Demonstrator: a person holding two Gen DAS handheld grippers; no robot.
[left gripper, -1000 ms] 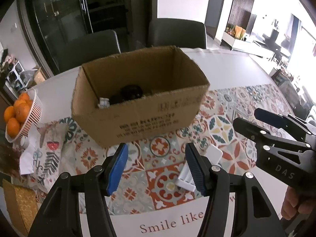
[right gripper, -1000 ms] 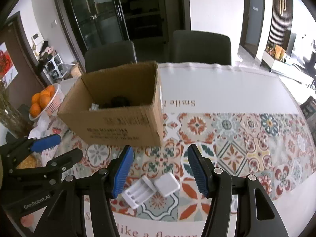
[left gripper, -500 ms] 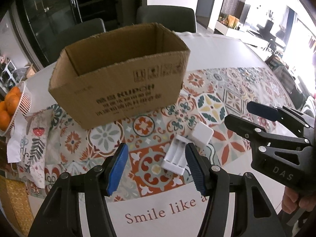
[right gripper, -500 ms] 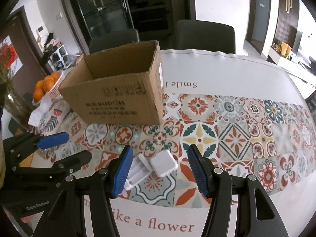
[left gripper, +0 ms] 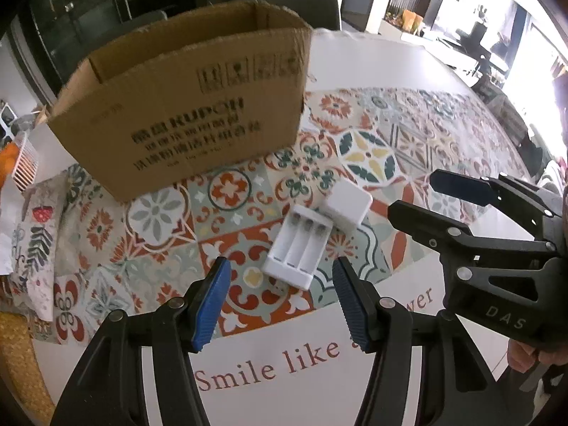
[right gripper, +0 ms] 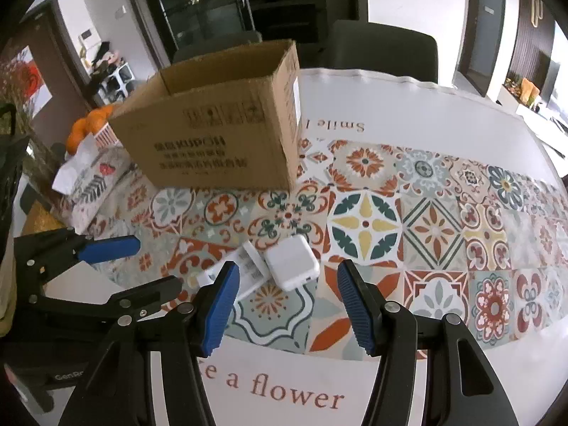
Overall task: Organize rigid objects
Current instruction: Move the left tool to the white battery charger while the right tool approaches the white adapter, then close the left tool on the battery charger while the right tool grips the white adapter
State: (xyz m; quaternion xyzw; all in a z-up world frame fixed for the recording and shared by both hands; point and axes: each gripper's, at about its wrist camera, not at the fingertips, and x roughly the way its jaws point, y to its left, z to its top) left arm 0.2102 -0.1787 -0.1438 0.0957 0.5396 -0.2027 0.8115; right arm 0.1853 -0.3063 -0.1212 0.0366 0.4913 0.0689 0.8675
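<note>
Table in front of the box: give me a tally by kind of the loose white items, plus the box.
Battery charger: 1
Plug adapter: 1
Cardboard box: 1
Total: 3

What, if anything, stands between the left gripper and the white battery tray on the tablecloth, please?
Nothing visible does. The left gripper is open, and the white battery tray lies just beyond its fingertips on bare tablecloth. The white charger block touches the tray's far end, and the right gripper hangs off to the side.
</note>
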